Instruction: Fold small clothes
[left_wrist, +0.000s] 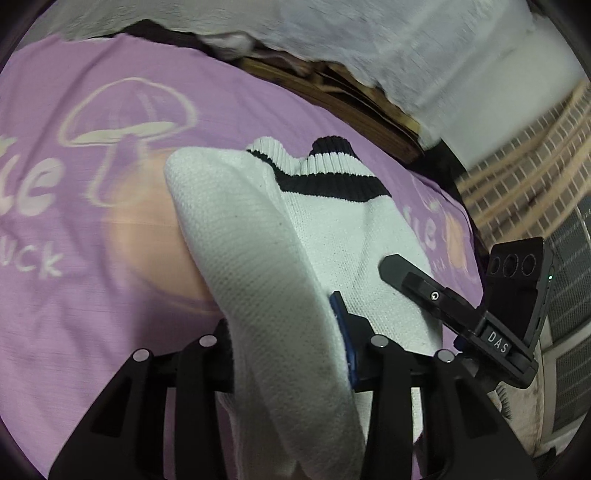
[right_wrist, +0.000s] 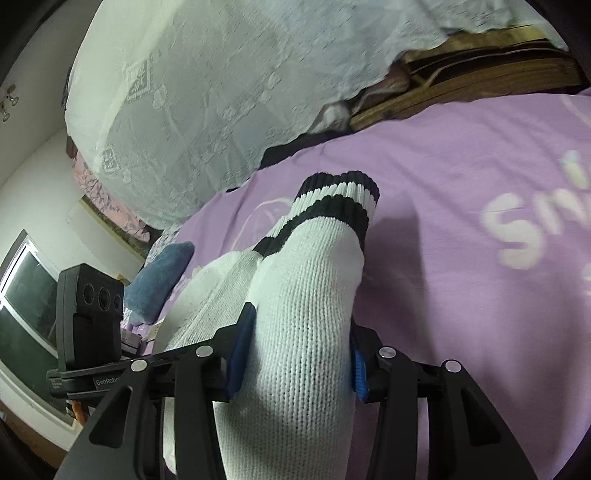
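"DAS" on the right gripper (left_wrist: 496, 345) – "GenRobo" on the left gripper (right_wrist: 99, 382) – "uck", "Sn" on purple sheet (left_wrist: 92, 314).

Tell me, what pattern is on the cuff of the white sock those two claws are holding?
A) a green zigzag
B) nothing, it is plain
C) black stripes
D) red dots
C: the sock has black bands around its ribbed cuff, seen in both views.

A home bedroom: a purple printed bedsheet (right_wrist: 461, 314) covers the bed, white lace cloth (right_wrist: 207, 103) draped beside it
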